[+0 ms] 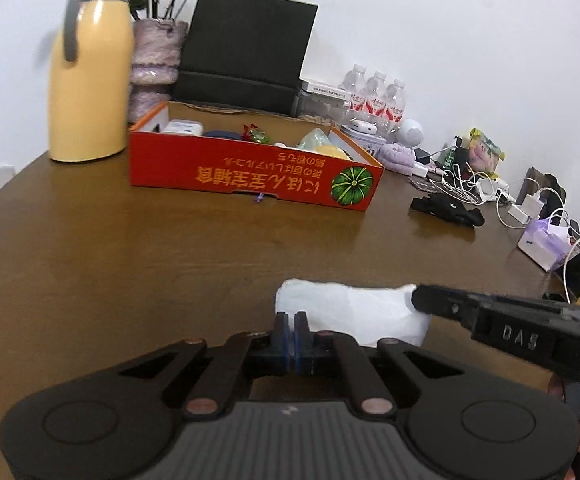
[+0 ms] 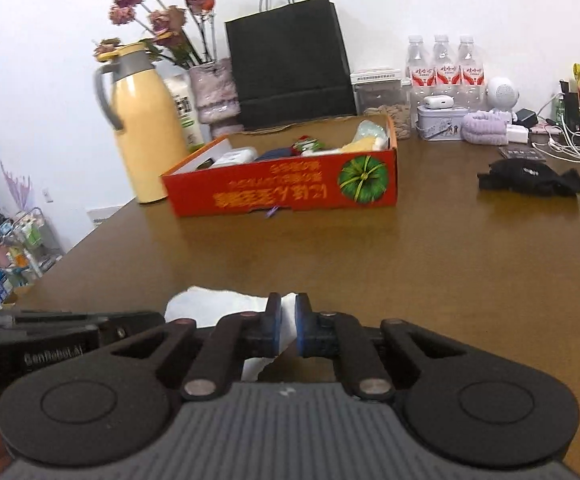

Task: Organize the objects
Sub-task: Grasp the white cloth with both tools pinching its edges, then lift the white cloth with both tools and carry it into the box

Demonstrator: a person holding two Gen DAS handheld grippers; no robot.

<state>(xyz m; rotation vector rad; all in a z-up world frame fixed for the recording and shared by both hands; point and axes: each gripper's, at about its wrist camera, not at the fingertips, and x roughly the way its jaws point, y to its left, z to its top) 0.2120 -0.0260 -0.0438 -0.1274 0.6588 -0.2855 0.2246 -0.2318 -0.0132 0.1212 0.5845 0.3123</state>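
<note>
White tissue (image 1: 354,312) sits on the brown counter (image 1: 130,248), well in front of the red box (image 1: 256,178) with the green pumpkin picture and yellow print I can't read. Left gripper (image 1: 291,334) is pressed together at the tissue's left end; can't tell if it's got any. Right gripper (image 2: 288,326), stamped "DAS", pinches the other end. The left one's side reads "GenRobot.AI".

— Anything readable? "DAS" in raised letters on the right gripper (image 1: 418,302).
— "GenRobot.AI" on the left gripper (image 2: 152,318).
— On the red box (image 1: 250,176): yellow print, upside down, beside a green pumpkin picture.
— On the water bottles (image 2: 444,70): red labels, too small to read.
</note>
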